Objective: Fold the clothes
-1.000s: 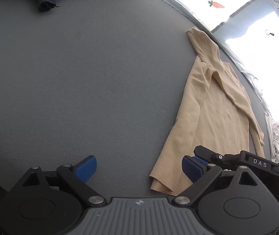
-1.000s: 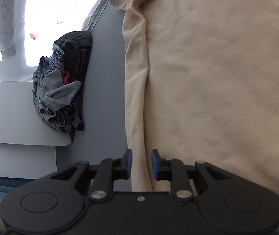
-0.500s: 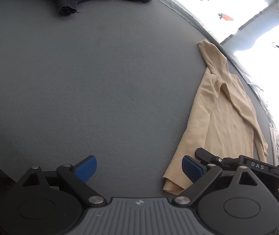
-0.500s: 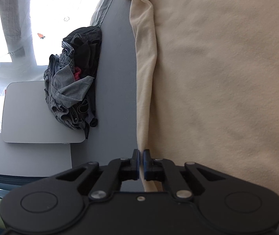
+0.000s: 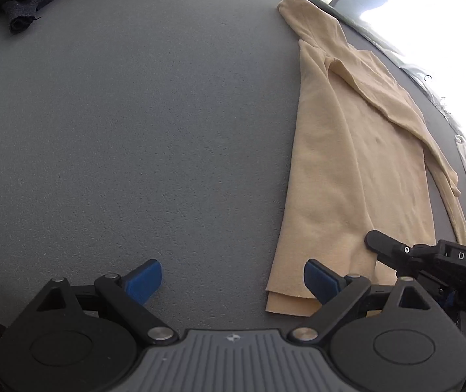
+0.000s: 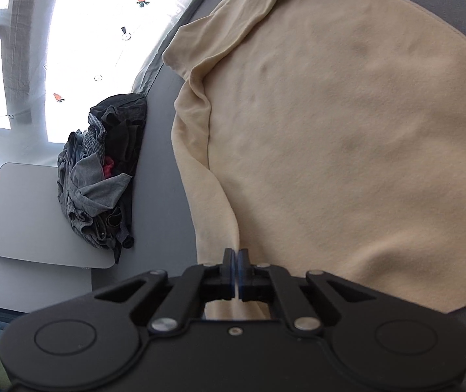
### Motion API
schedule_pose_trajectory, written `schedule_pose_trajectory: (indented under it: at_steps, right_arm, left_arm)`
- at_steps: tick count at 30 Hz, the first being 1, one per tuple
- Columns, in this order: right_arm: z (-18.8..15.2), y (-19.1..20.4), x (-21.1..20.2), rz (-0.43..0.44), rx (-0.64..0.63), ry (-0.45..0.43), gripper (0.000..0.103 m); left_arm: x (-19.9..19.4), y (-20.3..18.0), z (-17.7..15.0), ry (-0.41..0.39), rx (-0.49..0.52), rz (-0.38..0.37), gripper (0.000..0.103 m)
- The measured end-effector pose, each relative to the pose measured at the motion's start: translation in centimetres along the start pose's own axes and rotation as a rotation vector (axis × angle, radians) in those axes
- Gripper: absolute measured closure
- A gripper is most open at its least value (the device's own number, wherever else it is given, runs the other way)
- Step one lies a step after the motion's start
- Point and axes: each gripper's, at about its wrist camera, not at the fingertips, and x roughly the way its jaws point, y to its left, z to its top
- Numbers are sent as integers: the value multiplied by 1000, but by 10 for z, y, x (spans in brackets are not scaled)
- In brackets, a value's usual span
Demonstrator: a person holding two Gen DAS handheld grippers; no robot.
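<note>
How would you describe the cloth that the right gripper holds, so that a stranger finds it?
On the grey table lies one pale beige garment, spread flat. The other clothes sit in a dark crumpled pile at the table's edge.

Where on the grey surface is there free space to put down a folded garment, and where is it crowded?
The grey surface is bare in a wide patch between the beige garment and the dark clothes pile, in front of the open left gripper. It is crowded at that pile and where the right gripper pinches the garment.
</note>
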Motion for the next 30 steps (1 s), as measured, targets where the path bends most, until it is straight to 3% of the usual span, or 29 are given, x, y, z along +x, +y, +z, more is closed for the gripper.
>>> schedule_pose_trajectory:
  at_steps: [4,8,11,18,24,28,30]
  right_arm:
    - [3,-1,8,-63,-42,40,101]
    - [13,7,3,-58,-65,75,90]
    - [24,7,-14,-30,-50,34,79]
    - [74,-24,-52,1,119,-133,78]
    - [110,-57,-58,109,322,-222,78]
    - [133,-91,-61,326,563,-328,71]
    - [148,-108,-69,381,661,-418,66]
  left_arm:
    - [3,-7,2,7,17,30,5]
    - [1,0,12,-9,-55,23,5]
    - [-3,9,28,-45,-129,8,5]
    - [9,8,64,-57,-212,-47,5]
    - [17,0,89,-90,-278,-195,5]
    - [28,10,117,-134,-419,-378,6]
    - [36,12,135,-159,-470,-436,6]
